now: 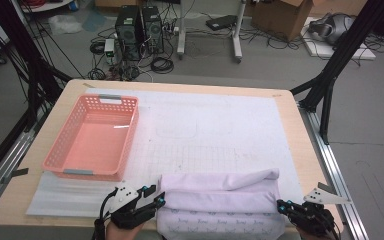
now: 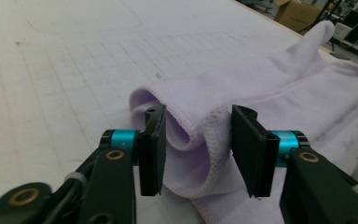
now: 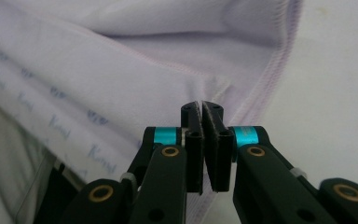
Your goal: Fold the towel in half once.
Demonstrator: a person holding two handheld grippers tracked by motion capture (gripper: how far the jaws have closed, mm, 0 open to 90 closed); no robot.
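two grippers sat at the near edge of the counter [image 1: 290, 150], one at each end of a folded lilac towel [image 1: 220, 200]. the towel lay across the near part of the white mat [image 1: 215, 135], its far side rolled over into a soft fold and its front part hanging over the counter's edge. the left gripper [image 1: 156, 196] was at the towel's left end; in the left gripper view its fingers [image 2: 151, 149] stood apart on either side of the curled, stitched hem, which sat loosely between them without being pinched. the right gripper [image 1: 281, 204] was at the right end; in the right gripper view its fingers [image 3: 195, 144] were pressed almost together, clamping the towel's hemmed edge between them. a pink basket [image 1: 70, 167] stood well apart on the left side of the counter.
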